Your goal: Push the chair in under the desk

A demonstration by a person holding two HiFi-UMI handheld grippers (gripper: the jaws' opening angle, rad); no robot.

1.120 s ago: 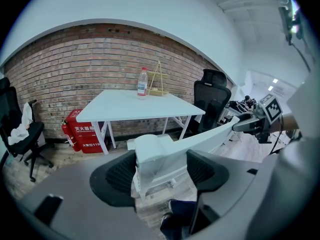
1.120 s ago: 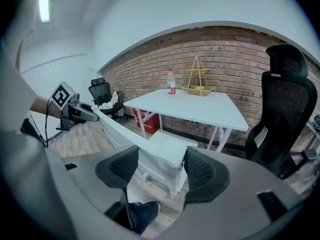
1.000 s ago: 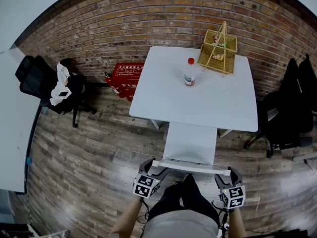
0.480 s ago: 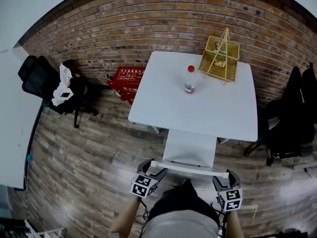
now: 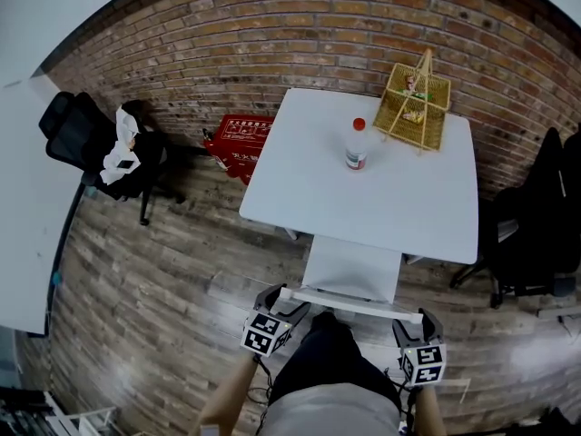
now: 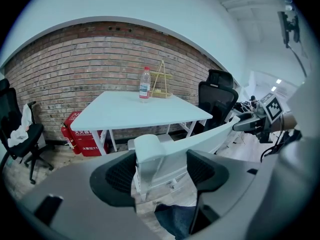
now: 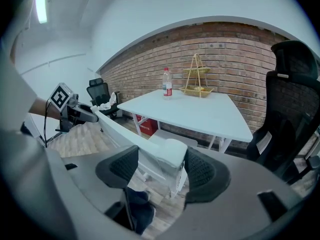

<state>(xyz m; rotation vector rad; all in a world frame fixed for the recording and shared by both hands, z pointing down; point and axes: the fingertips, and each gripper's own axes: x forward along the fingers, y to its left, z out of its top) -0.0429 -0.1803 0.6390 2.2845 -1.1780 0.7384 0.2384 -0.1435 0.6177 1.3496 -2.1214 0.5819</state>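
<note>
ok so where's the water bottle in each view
Head view: bottle upper centre, on the desk, left of the basket.
Left gripper view: bottle top centre, beyond the chair, basket just right.
Right gripper view: bottle top centre, basket to its right.
Shared landmark: the basket, right of the bottle everywhere.

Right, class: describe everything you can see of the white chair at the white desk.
The white chair, apparently painted wood, stands upright on the wooden plank floor, facing the white square desk. In the head view its flat seat reaches the desk's near edge. The left gripper and the right gripper each clamp one end of its curved back rail.
</note>
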